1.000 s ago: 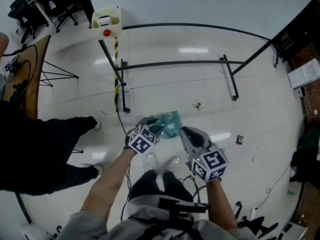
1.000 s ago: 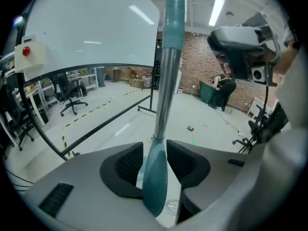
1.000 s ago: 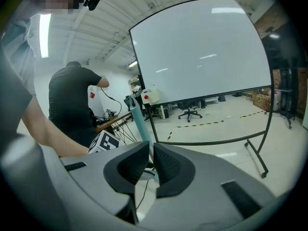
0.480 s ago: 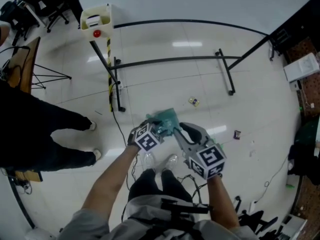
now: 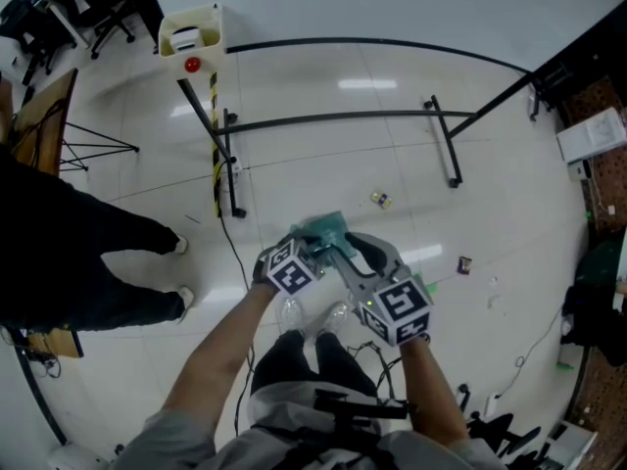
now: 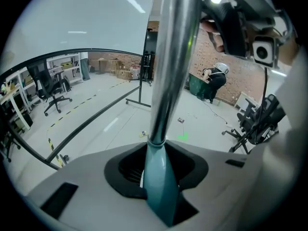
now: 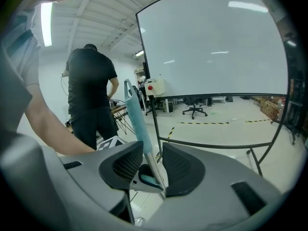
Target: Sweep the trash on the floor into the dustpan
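Note:
A teal broom-and-dustpan set (image 5: 326, 231) stands on the white floor just ahead of my feet. My left gripper (image 5: 312, 245) is shut on its handle (image 6: 159, 177), a metal pole ending in a teal collar; the jaws have just been closing on it. My right gripper (image 5: 345, 253) is open after its jaws have just been opening. A thin teal and metal handle (image 7: 137, 114) passes between them, leaning on the left pad. Small trash pieces (image 5: 380, 200) (image 5: 464, 263) lie on the floor beyond the set, also seen as trash (image 6: 143, 134) in the left gripper view.
A black wheeled stand frame (image 5: 333, 120) crosses the floor ahead. A post with a yellow box and red button (image 5: 191, 39) stands at far left. A person in black (image 5: 78, 262) stands at the left. Cables and office chairs (image 5: 490, 429) lie at the lower right.
My right gripper has moved left up to the teal set, and its jaws now stand around a handle. The left gripper has stayed at the set, sinking slightly.

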A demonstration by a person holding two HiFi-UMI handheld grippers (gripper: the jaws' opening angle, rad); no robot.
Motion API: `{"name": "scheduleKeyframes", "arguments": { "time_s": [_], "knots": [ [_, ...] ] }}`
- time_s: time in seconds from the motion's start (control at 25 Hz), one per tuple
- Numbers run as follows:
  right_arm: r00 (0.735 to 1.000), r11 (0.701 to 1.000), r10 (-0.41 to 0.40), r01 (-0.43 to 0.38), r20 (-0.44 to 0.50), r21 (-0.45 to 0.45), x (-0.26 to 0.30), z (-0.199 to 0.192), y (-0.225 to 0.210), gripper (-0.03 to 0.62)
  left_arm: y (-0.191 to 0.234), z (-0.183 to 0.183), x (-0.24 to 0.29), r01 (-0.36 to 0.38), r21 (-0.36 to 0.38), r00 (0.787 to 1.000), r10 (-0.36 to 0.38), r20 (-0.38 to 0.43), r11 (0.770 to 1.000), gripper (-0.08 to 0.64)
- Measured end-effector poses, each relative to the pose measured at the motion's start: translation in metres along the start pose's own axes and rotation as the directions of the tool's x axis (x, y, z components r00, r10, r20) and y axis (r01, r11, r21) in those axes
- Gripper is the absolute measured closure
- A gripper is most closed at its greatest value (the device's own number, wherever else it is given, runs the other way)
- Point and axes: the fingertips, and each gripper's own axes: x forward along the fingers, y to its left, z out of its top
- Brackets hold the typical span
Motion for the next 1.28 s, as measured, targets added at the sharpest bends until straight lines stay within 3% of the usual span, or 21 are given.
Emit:
{"name": "scheduleKeyframes", "arguments": {
  "time_s": [0.08,0.2,0.88,1.08,1.28],
  "knots": [
    [1.000,1.000,-0.014,0.014,0.001,-0.003,0.001,0.001,-0.002,0.430,0.000,0.001,0.000,0.006,-0.004,1.000,-0.006,0.008,1.000,0.448],
    [1.000,1.000,0.005,-0.005,-0.003,-0.004,0.004,0.002,0.000,0.414,0.004,0.000,-0.001,0.006,-0.011,1.000,-0.006,0.007,1.000,0.448],
    [0.982,0.983,0.182,-0.182,0.056,-0.014,0.024,0.027,0.019,0.424,0.003,-0.001,-0.005,0.031,-0.020,0.999,-0.031,0.044,0.999,0.448],
    [0.980,0.982,0.179,-0.172,0.088,-0.079,0.022,0.028,0.019,0.459,-0.005,0.005,-0.004,0.092,-0.053,0.991,-0.087,0.105,0.994,0.448],
    [0.984,0.985,0.151,-0.142,0.090,-0.103,0.015,0.026,0.012,0.472,-0.003,0.008,-0.004,0.040,-0.017,0.993,-0.038,0.109,0.999,0.451]
  ]
}}
